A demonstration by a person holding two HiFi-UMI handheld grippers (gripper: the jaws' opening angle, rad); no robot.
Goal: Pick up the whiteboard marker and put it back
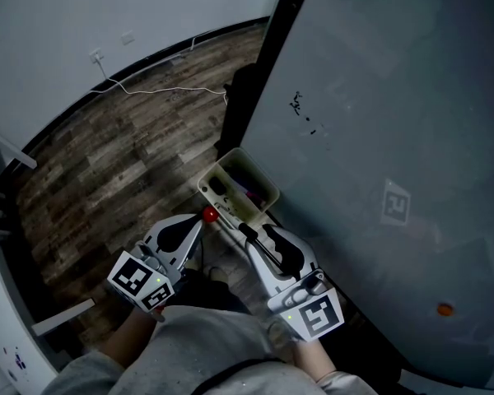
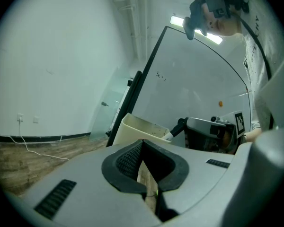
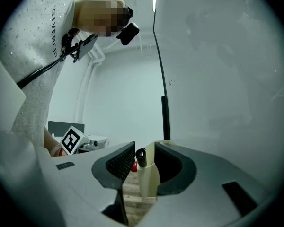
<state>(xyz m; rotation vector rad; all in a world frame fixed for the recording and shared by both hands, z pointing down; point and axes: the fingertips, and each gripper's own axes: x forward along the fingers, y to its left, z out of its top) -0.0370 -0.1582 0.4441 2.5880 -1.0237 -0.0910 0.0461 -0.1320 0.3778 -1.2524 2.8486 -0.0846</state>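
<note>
**Two grippers at the tray, and one marker in the right jaws**

Both grippers are beside the cream tray (image 1: pixel 265 174), which sits at the lower edge of the big tilted whiteboard (image 1: pixel 379 97). The right gripper (image 1: pixel 251 235) points up at the tray's near end, just below it. Its jaws are drawn in narrow on the whiteboard marker (image 3: pixel 146 181). In the right gripper view the marker's pale barrel stands upright between the two ribbed pads, with the black cap poking up past the jaw tips. The barrel lies against the pad on the whiteboard side. On the other side the cap meets the pad, and a thin slit of floor shows lower down. From the left gripper view the same marker (image 2: pixel 176 128) sticks out of the right jaws, and its tip is just beside the tray's wall without going in.

The left gripper (image 1: pixel 199 220) is on the floor side of the tray, close to its near corner. Its jaws are brought together with the tips meeting, and its own view shows nothing between the pads. A small red thing (image 1: pixel 208 214) sits right at those tips, just short of the tray. It also shows in the right gripper view (image 3: pixel 131 166), but I cannot tell what it is or whether the left jaws touch it.

Inside the tray lie a few dark items, too dim to name. The wood-look floor (image 1: pixel 123 155) spreads out on the tray's far side from the whiteboard.
</note>
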